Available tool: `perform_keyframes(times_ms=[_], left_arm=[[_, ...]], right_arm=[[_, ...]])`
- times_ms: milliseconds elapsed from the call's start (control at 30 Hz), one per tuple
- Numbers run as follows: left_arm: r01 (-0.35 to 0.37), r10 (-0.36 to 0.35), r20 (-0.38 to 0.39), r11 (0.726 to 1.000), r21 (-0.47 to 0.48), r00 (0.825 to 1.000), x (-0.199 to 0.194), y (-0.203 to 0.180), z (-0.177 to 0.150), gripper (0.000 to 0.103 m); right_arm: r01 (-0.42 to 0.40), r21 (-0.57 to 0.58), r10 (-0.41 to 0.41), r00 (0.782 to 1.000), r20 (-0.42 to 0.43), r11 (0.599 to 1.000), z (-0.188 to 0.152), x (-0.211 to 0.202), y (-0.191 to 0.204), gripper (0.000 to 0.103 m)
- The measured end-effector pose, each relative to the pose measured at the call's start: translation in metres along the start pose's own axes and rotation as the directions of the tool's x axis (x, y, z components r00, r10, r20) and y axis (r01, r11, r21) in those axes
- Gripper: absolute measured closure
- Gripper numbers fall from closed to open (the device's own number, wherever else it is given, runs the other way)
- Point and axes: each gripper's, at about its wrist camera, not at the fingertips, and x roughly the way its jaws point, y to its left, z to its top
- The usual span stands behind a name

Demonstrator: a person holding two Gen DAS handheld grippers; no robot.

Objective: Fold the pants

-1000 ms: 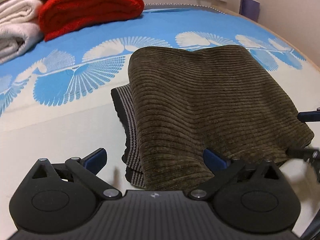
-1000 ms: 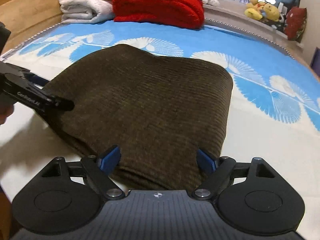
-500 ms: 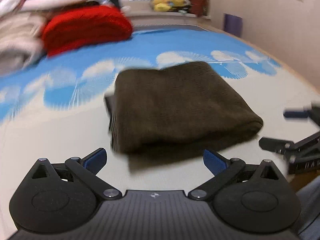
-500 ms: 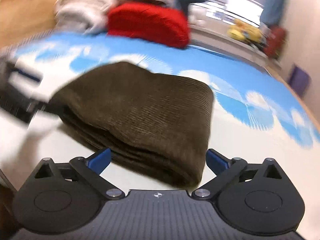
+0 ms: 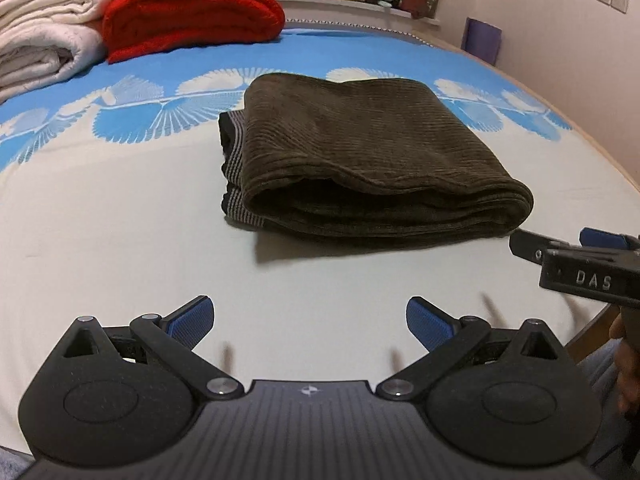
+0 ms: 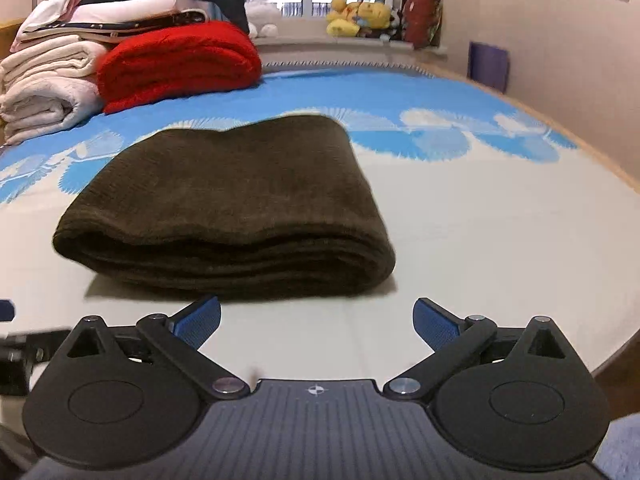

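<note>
The dark olive corduroy pants (image 5: 360,152) lie folded into a thick rectangle on the bed, with a striped waistband edge (image 5: 234,152) showing on the left side. In the right wrist view the same folded pants (image 6: 228,204) sit just beyond the fingers. My left gripper (image 5: 310,320) is open, a little short of the pants, with only bedsheet between its blue pads. My right gripper (image 6: 316,320) is open too, close to the near fold and apart from it. It also shows at the right edge of the left wrist view as the right gripper (image 5: 580,256).
A red blanket (image 5: 192,12) and white folded blankets (image 5: 44,52) are stacked at the far left of the bed (image 5: 100,220). Plush toys (image 6: 356,14) line the window sill. The bed's right edge (image 5: 600,316) is near, with a wall beyond.
Both grippers have let go of the pants and drawn back toward me. The pants now lie folded and free on the bed. The right gripper has rolled level.
</note>
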Motion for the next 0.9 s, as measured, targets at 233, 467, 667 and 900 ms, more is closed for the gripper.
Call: perform_keyframes(times_ms=[233,467,667,900], left_arm=[[-0.021,0.022,0.013,0.999,-0.040,1.000,0.003,0.007,0.008,0.000],[-0.032,0.032,0.007,0.999,-0.031,0.999,0.007,0.004,0.008,0.000],[-0.049,0.049,0.004,0.998,-0.029,0.999,0.008,0.004,0.007,0.000],[-0.060,0.060,0.006,0.998,-0.009,0.998,0.008,0.001,0.006,0.000]], right_arm=[[0.000,-0.042,-0.002,0.999,-0.045,0.999,-0.008,0.000,-0.003,0.001],[-0.012,-0.085,0.010,1.000,-0.026,0.996,-0.010,-0.005,0.003,0.001],[-0.028,-0.104,0.026,0.999,-0.020,0.994,-0.010,-0.007,0.007,0.001],[-0.036,-0.104,0.034,0.999,-0.024,0.994,-0.010,-0.006,0.011,0.001]])
